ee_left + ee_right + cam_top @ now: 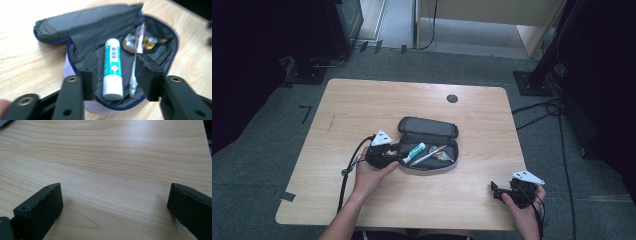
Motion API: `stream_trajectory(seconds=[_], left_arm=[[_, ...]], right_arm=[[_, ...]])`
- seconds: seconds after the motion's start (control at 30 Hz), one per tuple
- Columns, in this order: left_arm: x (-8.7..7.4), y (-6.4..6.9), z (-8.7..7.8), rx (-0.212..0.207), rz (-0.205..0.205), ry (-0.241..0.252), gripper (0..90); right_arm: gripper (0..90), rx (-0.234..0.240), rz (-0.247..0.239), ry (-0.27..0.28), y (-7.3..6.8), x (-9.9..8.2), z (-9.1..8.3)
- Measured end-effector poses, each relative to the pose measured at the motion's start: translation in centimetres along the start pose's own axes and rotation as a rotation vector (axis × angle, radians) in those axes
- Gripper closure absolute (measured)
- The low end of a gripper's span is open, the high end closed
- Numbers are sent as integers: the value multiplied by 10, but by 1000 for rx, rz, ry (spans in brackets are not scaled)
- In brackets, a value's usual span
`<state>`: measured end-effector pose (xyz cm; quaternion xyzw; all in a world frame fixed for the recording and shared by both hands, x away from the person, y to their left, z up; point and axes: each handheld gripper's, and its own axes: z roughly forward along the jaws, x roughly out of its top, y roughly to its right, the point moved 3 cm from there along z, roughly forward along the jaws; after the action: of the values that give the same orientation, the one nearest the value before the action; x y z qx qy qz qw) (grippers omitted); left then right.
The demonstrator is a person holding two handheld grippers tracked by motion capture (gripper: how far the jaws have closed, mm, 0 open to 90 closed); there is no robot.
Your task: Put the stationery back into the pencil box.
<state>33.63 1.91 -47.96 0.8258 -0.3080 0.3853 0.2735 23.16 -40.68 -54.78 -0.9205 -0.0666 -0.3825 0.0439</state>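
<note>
Holding: 1 pouch | 1 tube, 1 pen | left gripper spread, right gripper spread

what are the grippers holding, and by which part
Nothing. The left gripper stands open around the glue stick in the pouch, pads clear; the right gripper is open over bare table.

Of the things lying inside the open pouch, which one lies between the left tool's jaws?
The white and green tube: it lies between the open jaws, untouched. The thin pen lies beside one jaw, and the gold item lies farther back.
</note>
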Motion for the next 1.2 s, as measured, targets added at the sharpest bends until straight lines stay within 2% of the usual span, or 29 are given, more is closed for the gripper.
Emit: stream_trajectory(seconds=[0.07, 0.13, 0.33, 0.5, 0.63, 0.8, 0.97, 1.2], left_arm=[[0, -3, -9, 14, -14, 27, 428], [-2, -6, -18, 45, -33, 50, 346], [-8, -16, -40, 96, -53, 77, 145], [-17, -22, -56, 167, -59, 94, 73], [-25, -29, -67, 184, -75, 102, 4], [-35, -34, -80, 210, -92, 117, 0], [-46, -41, -91, 237, -108, 109, 0], [-59, -49, -106, 281, -106, 102, 0]], right_arm=[[0, 0, 0, 0, 0, 0, 0], [0, 0, 0, -2, 0, 0, 0], [0, -2, -2, -4, 0, 0, 0], [0, -2, -2, -4, 0, 0, 0], [0, -3, -2, -3, 0, 0, 0], [0, -7, 3, -3, 0, 0, 0], [0, -6, 3, -3, 0, 0, 0], [0, -6, 3, -4, 0, 0, 0]])
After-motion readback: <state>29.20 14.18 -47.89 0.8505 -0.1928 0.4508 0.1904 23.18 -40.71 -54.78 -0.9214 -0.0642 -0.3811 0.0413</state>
